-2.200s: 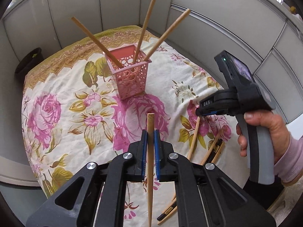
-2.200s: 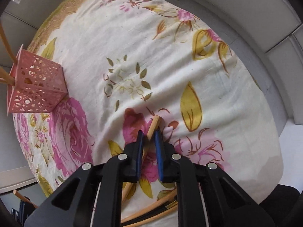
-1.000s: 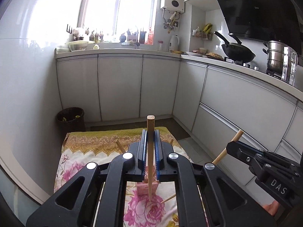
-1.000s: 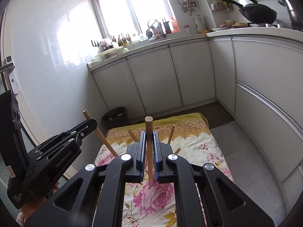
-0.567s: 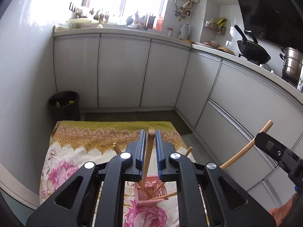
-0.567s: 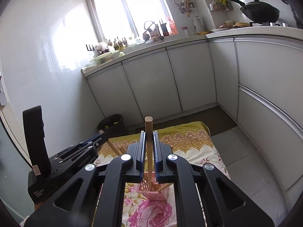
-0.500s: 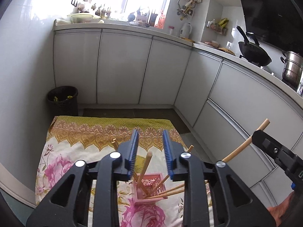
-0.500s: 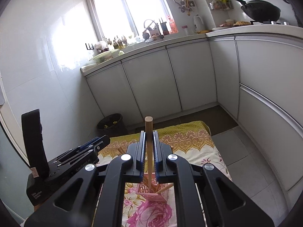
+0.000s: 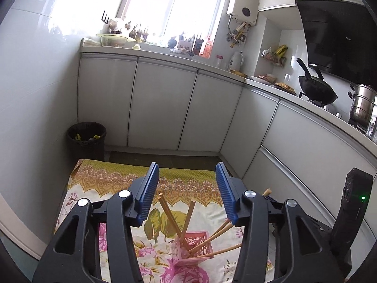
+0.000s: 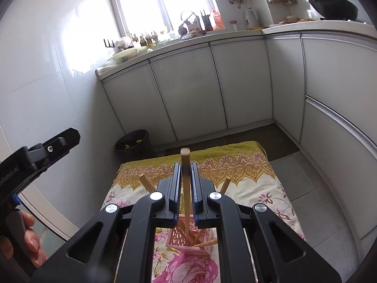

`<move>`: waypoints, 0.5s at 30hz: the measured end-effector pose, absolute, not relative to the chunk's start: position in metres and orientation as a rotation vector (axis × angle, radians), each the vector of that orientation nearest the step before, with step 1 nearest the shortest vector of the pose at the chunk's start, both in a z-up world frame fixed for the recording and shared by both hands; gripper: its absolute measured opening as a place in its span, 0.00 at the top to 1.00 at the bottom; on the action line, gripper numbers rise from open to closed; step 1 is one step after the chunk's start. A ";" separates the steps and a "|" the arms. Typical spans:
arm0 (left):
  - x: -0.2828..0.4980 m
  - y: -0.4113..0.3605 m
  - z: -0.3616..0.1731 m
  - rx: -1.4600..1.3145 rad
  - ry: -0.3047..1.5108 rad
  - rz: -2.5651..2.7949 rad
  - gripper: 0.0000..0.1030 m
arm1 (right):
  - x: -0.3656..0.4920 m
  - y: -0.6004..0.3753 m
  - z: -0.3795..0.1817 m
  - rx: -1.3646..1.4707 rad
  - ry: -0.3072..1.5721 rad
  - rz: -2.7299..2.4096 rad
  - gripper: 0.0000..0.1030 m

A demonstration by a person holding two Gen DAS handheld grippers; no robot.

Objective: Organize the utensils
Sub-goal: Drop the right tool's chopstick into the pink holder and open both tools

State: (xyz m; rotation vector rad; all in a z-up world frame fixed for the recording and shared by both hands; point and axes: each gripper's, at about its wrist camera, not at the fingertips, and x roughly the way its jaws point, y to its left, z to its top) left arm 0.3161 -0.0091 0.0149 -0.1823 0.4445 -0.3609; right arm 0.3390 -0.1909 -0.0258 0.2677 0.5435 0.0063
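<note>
A pink lattice basket (image 9: 200, 240) stands on the floral cloth (image 9: 113, 181) with several wooden chopsticks leaning in it. My left gripper (image 9: 187, 167) hovers above and behind it, its jaws opening wide with nothing between them. In the right wrist view, the right gripper (image 10: 186, 167) is right over the basket (image 10: 179, 240). An upright chopstick (image 10: 185, 155) stands between its jaws, its lower end down in the basket. Those jaws are opening, and a thin gap shows on each side of the stick. The left gripper (image 10: 59, 143) shows at the left edge.
The cloth (image 10: 247, 165) covers a low surface amid white kitchen cabinets (image 9: 162, 108). A black waste bin (image 9: 86, 136) stands beyond its far left corner. A person's hand (image 10: 28, 235) holds the left gripper's handle. The right gripper's black body (image 9: 348, 212) rises at the right.
The left gripper opened and let go of its chopstick, which now leans in the basket. The right gripper came over the basket and sank, putting its chopstick's end inside; its jaws parted slightly.
</note>
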 end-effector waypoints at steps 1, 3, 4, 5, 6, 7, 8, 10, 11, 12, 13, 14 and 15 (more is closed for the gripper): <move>0.316 -0.009 0.014 -0.182 0.449 -0.360 0.54 | 0.339 -0.191 -0.028 0.267 0.549 -0.001 0.81; 0.315 -0.007 0.013 -0.186 0.454 -0.354 0.54 | 0.339 -0.193 -0.030 0.275 0.554 -0.014 0.63; 0.314 -0.006 0.012 -0.188 0.456 -0.353 0.54 | 0.337 -0.195 -0.030 0.280 0.551 -0.020 0.62; 0.313 -0.005 0.012 -0.190 0.459 -0.355 0.53 | 0.335 -0.197 -0.029 0.281 0.549 -0.022 0.61; 0.311 -0.004 0.012 -0.190 0.461 -0.352 0.53 | 0.333 -0.198 -0.028 0.276 0.549 -0.030 0.61; 0.310 -0.004 0.012 -0.190 0.462 -0.347 0.53 | 0.330 -0.199 -0.027 0.275 0.545 -0.039 0.61; 0.308 -0.002 0.011 -0.191 0.465 -0.347 0.52 | 0.327 -0.201 -0.025 0.280 0.541 -0.043 0.61; 0.303 0.001 0.009 -0.192 0.472 -0.345 0.51 | 0.317 -0.206 -0.023 0.295 0.534 -0.059 0.60; 0.300 0.002 0.008 -0.190 0.475 -0.342 0.49 | 0.311 -0.209 -0.023 0.301 0.531 -0.063 0.58; 0.295 0.004 0.007 -0.189 0.478 -0.341 0.48 | 0.305 -0.211 -0.022 0.307 0.528 -0.068 0.50; 0.291 0.006 0.005 -0.188 0.481 -0.339 0.45 | 0.297 -0.212 -0.022 0.313 0.522 -0.075 0.45; 0.286 0.008 0.003 -0.186 0.487 -0.336 0.41 | 0.288 -0.214 -0.021 0.317 0.512 -0.081 0.40; 0.281 0.010 0.000 -0.185 0.495 -0.335 0.40 | 0.279 -0.215 -0.021 0.321 0.502 -0.090 0.31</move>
